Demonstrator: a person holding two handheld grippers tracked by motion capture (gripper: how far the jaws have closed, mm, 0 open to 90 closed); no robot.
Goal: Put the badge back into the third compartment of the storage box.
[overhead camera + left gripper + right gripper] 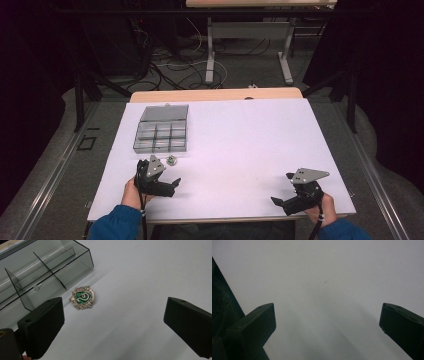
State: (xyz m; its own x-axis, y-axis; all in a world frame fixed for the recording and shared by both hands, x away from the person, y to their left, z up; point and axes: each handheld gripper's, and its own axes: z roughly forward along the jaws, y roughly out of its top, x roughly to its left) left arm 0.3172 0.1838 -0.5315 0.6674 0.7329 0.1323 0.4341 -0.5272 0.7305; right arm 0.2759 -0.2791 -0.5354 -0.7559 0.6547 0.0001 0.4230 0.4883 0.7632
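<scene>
badge, small green-enamel gilt crest, lies just ahead of our left tongs, spread wide and empty, beside clear plastic compartment box; right tongs likewise wide, empty, well apart.

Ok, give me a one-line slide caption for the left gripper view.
Open left gripper facing a green crest pin lying flat on the white table beside the clear divided box.

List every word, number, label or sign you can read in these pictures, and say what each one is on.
There is no readable text.
Badge: a silver snake in an S-like curl on a green shield, an emblem, not lettering.
Clear compartment box: no label or marking.
Left gripper and right gripper: plain black jaws, no print.
White table cover: blank.
</scene>
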